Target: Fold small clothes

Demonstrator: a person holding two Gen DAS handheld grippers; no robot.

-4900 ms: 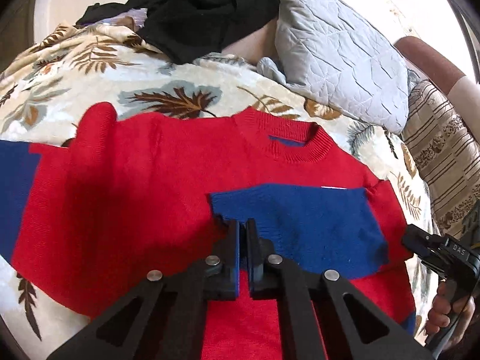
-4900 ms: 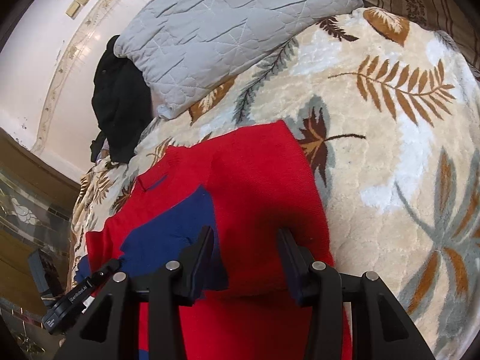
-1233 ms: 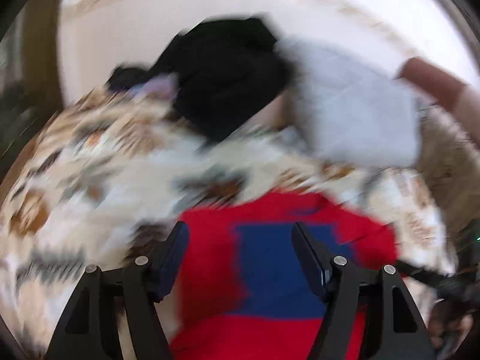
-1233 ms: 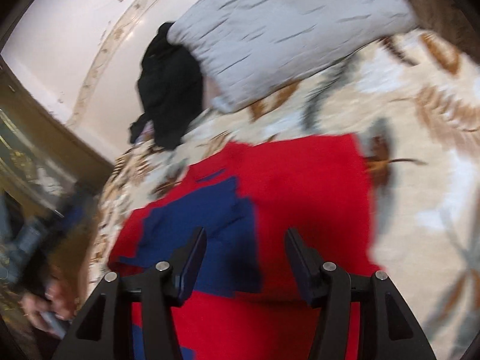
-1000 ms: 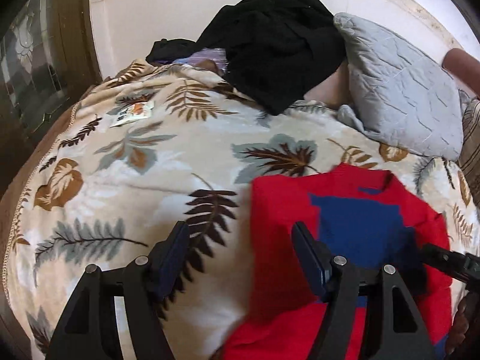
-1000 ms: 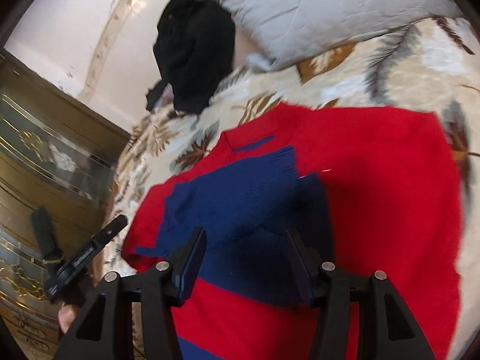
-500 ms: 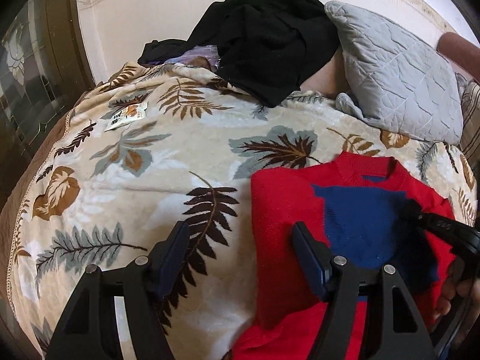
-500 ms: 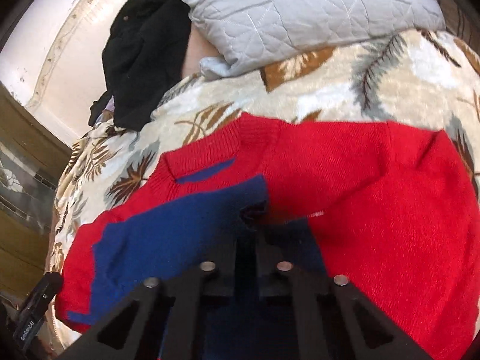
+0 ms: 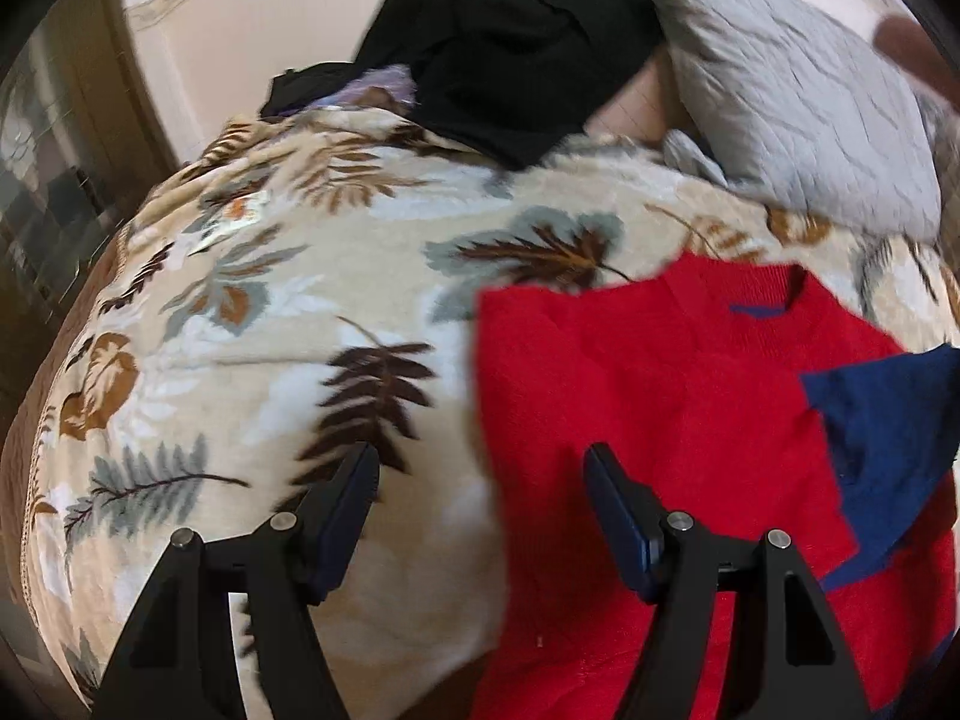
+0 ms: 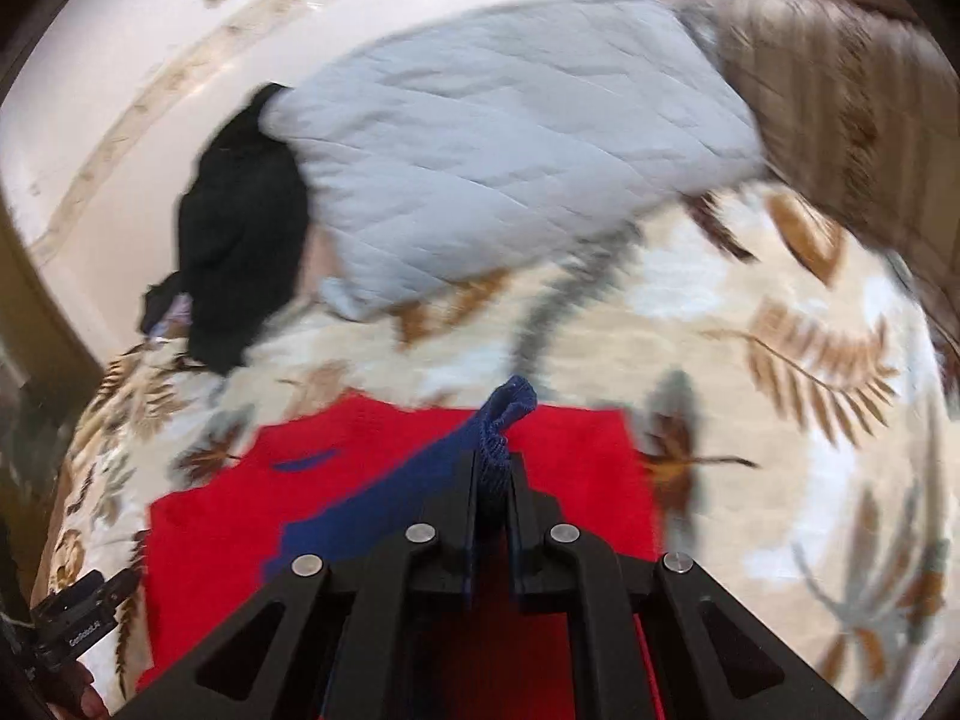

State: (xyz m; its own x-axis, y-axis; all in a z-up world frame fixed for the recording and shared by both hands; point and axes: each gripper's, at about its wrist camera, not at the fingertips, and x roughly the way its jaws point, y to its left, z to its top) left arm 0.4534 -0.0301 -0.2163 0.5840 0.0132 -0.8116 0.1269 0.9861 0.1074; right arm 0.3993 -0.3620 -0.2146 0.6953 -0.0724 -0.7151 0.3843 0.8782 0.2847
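Surface: a bed under a cream blanket (image 9: 252, 324) printed with brown and grey-blue leaves; the red sweater lies on it.
Head of bed: a grey quilted pillow (image 9: 798, 102) beside a heap of black clothing (image 9: 510, 42), both against a pale wall (image 9: 252, 42).
Room: dark patterned panelling at the far left edge of the left wrist view; a striped brown cushion (image 10: 840, 114) past the pillow in the right wrist view.
Red sweater (image 9: 648, 408): flat on the blanket, collar toward the pillow, left side folded in to a straight edge.
Blue sleeve (image 10: 420, 480): lifted off the sweater's front, its cuff bunched up.
Right gripper (image 10: 493, 474): jaws closed on the blue cuff, held above the sweater's middle.
Left gripper (image 9: 483, 510): jaws spread wide, holding nothing, straddling the sweater's left edge, one finger over blanket, the other over red knit.
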